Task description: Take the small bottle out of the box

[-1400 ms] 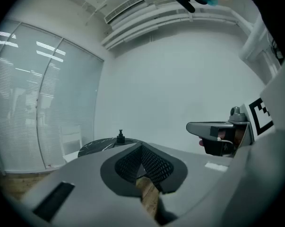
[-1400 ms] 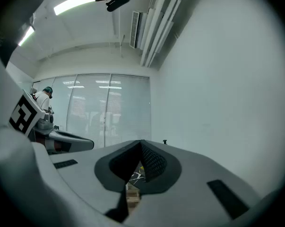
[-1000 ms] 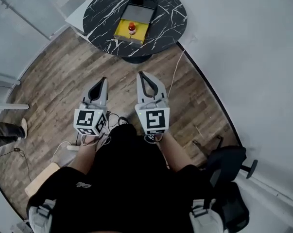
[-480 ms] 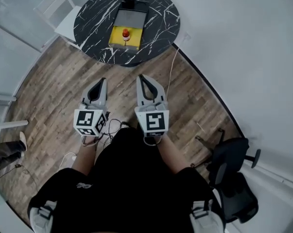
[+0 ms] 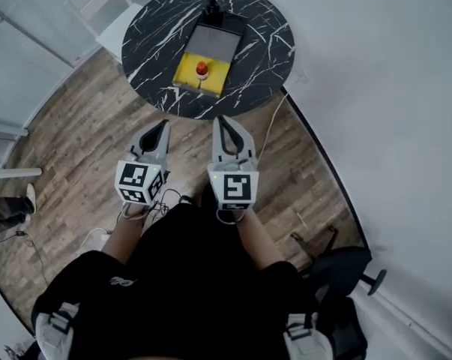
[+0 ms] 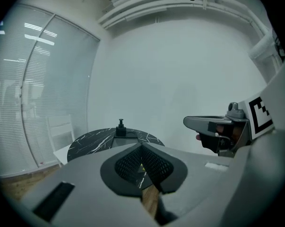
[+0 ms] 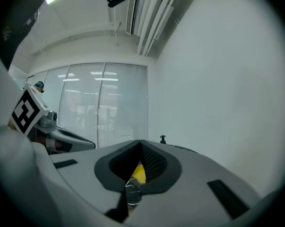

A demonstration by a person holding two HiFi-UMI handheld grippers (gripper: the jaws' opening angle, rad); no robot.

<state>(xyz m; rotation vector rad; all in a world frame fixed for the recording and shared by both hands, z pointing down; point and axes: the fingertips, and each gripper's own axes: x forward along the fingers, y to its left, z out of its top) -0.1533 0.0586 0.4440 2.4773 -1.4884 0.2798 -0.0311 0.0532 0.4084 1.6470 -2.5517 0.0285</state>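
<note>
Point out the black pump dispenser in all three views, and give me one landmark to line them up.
Head view: the black pump dispenser stands top centre, at the table's far edge.
Left gripper view: the dispenser shows left of centre, on the tabletop.
Right gripper view: the dispenser is tiny, just right of centre.
Shared landmark: the round black marble table, also seen at and as a thin dark sliver at.

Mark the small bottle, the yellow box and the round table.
small bottle (image 5: 202, 69), head view, its red top.
yellow box (image 5: 185, 71), head view, bare yellow floor left of the bottle.
round table (image 5: 154, 36), head view, bare marbled top.
</note>
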